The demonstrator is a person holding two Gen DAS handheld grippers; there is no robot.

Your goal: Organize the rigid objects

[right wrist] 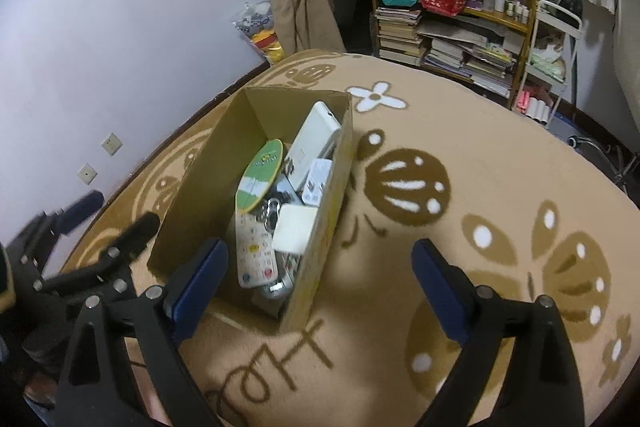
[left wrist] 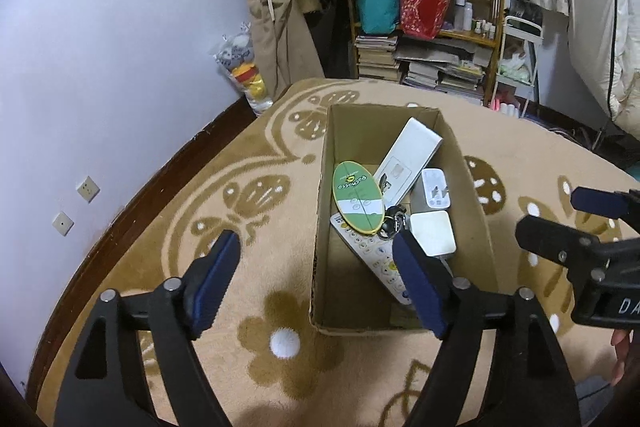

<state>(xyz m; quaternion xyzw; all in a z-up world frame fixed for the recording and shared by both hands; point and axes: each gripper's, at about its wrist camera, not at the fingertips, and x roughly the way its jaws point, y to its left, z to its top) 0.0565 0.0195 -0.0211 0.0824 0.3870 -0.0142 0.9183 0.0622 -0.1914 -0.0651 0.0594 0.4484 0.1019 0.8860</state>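
An open cardboard box (left wrist: 340,131) (right wrist: 188,195) stands on the beige patterned rug. Inside lie a green oval case (left wrist: 357,198) (right wrist: 261,174), a long white box (left wrist: 408,157) (right wrist: 314,143), a white charger plug (left wrist: 436,189) (right wrist: 316,181), a white square adapter (left wrist: 433,233) (right wrist: 295,229), a white remote control (left wrist: 370,255) (right wrist: 256,255) and dark keys (left wrist: 392,221). My left gripper (left wrist: 320,281) is open and empty above the box's near end. My right gripper (right wrist: 320,281) is open and empty over the box's right wall. It also shows in the left wrist view (left wrist: 560,223).
The rug (right wrist: 480,167) covers the surface all round the box. A wooden shelf (left wrist: 432,27) with books, bags and bottles stands behind. A plush toy in a bag (left wrist: 244,67) leans against the lilac wall. Wall sockets (left wrist: 86,189) sit at the left.
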